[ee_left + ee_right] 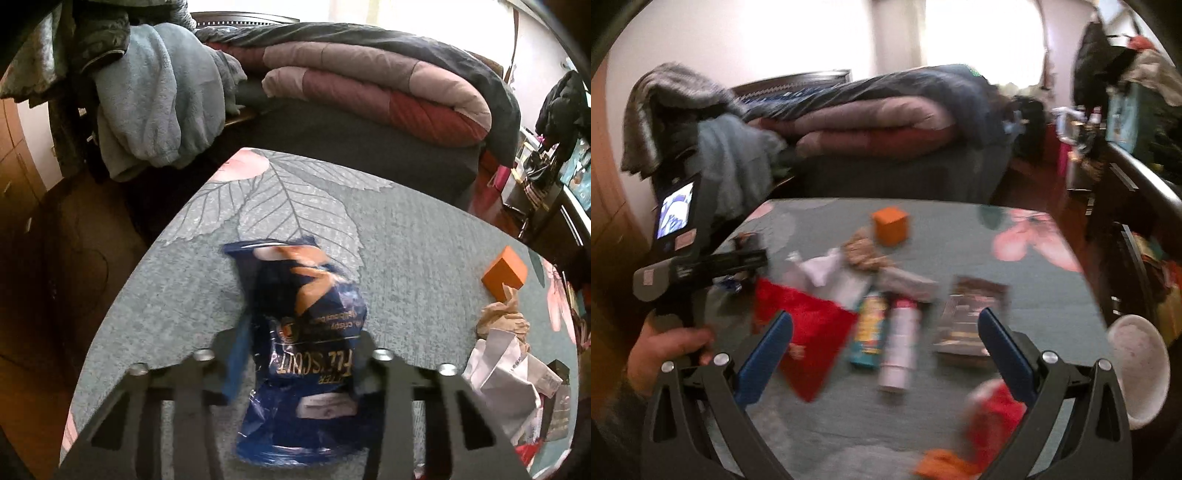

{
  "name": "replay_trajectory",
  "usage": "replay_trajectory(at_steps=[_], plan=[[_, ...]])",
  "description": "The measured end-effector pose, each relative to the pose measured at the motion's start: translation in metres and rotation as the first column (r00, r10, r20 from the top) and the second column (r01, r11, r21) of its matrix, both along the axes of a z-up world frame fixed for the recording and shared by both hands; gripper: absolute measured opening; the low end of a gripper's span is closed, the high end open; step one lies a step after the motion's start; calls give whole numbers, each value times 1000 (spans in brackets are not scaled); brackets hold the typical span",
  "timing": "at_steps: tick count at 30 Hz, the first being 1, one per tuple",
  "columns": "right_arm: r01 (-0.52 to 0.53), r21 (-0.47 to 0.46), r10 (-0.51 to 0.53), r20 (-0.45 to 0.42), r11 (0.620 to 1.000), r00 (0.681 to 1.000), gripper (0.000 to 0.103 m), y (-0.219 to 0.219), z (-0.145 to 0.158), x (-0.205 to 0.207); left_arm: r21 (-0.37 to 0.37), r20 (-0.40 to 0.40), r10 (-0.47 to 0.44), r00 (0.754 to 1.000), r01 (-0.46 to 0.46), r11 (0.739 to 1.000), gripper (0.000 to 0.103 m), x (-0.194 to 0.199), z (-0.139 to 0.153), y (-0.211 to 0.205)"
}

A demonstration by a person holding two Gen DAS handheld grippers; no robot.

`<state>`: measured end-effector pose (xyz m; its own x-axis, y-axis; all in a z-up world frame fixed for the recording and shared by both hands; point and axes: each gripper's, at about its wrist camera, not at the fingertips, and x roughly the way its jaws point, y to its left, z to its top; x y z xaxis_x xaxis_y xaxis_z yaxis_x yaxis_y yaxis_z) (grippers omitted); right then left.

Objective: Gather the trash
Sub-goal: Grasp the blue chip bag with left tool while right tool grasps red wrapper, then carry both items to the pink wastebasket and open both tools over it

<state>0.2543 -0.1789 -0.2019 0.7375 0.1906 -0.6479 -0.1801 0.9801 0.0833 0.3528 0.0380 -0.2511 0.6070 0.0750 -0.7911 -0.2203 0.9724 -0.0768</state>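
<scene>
In the left wrist view my left gripper [299, 354] is shut on a crumpled blue biscuit wrapper [306, 321], held over the grey leaf-print table [406, 236]. In the right wrist view my right gripper [884, 325] is open and empty above a pile of trash: a red packet [812, 332], a teal and yellow packet [870, 332], a white tube [899, 347], a dark brown wrapper [971, 317], crumpled white paper [823, 269] and brown paper [864, 251]. The left gripper's body [701, 266] shows at the left, held by a hand.
An orange box [891, 225] [504, 275] stands on the table behind the pile. A white bowl [1141, 369] sits at the right edge. Red and orange wrappers [990, 417] lie near the front. A bed with folded quilts [369, 92] is behind the table.
</scene>
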Motion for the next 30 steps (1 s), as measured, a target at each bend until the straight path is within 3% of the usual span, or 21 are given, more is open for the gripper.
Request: replay_trajectory(at_steps=[1,4,9,12,14,16,19,24,30], plan=[[-20,-1,20,-12,1000,1000,100,10,-2,2,3,1,4,1000,-4,1000,16,-1,2,2],[-71,-4,70,-60,997,996,100,33,-11,15,-22,26,10,1000,-10,1000,7,-8,11,11],[-94,-16,91,-143,995,986,100,58,-29,36,-27,63,20,998,-18,999,7,-20,20,25],[-107,-4,105,-153,994,983,99,63,-33,40,-97,50,-5,999,10,995,7,-23,15,35],[-120,9,120,-150,993,981,83,66,-32,39,-152,52,-19,998,26,988,7,-27,14,40],[-136,36,140,-168,990,976,55,66,-34,40,-172,72,-23,997,35,984,7,-35,17,43],[-154,107,171,-182,982,968,34,62,-34,38,-167,98,-25,995,41,985,7,-45,23,43],[-161,106,173,-112,981,979,19,54,-15,16,-151,141,-47,989,69,986,7,-65,41,41],[-148,144,154,-36,979,987,15,22,15,-22,-150,184,-108,977,137,979,7,-87,66,24]])
